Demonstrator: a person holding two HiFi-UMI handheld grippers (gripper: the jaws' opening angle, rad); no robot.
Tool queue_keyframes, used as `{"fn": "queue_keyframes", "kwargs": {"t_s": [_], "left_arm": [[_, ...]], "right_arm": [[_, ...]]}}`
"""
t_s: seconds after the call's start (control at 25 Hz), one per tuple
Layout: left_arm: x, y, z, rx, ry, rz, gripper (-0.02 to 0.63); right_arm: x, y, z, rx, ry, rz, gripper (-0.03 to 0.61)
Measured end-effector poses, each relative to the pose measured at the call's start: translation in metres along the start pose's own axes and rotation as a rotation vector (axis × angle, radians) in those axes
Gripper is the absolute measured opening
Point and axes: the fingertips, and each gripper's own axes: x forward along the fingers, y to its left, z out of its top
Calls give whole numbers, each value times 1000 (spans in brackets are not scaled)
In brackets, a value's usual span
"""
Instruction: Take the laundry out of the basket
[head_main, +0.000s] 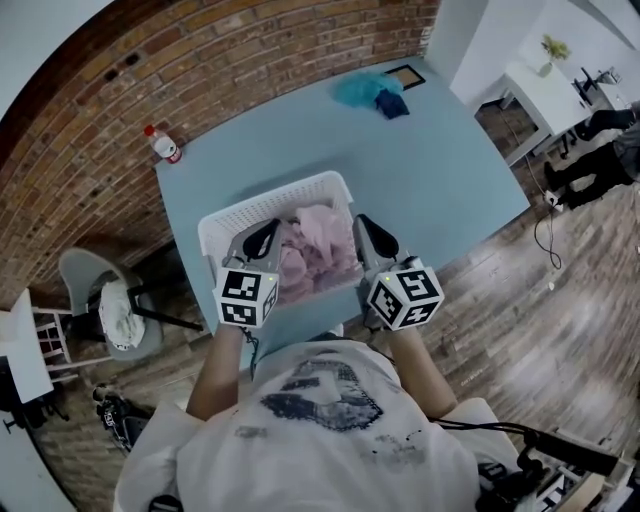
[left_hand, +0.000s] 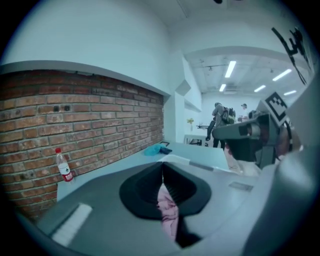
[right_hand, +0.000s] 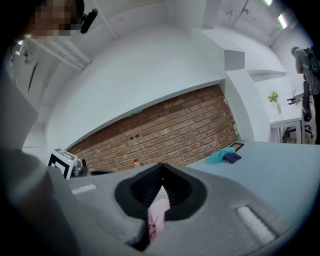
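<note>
Pinching from two sides, the left gripper (left_hand: 162, 175) has its fingers (left_hand: 145, 187) closed on a fold of the pink laundry (left_hand: 169, 212), which hangs below their seam. The right gripper (right_hand: 161, 187) is clamped the same way on pink cloth; whether it is the same piece I cannot tell. From the head view both grippers sit low at the near side of the white basket (head_main: 250, 200), one at each flank of the heap, probably so the fabric lifts out spread rather than bunched. The laundry lies inside the basket, at the near edge of the blue surface (head_main: 440, 170). Beyond it lie a turquoise cloth (head_main: 358, 90), a dark blue cloth (head_main: 392, 104) and a bottle (head_main: 163, 145).
</note>
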Motion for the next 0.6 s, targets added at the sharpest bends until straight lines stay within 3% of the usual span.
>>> {"fn": "queue_keyframes", "kwargs": {"t_s": [0.24,0.6], "left_arm": [[16,-3,-10,-14,31,-47,3],[40,-19,-25,-24,104,-163,161]], "right_arm": [[10,-8,1,-22,19,8,-3],[23,-21,-6,-9,47,5,-3]]}}
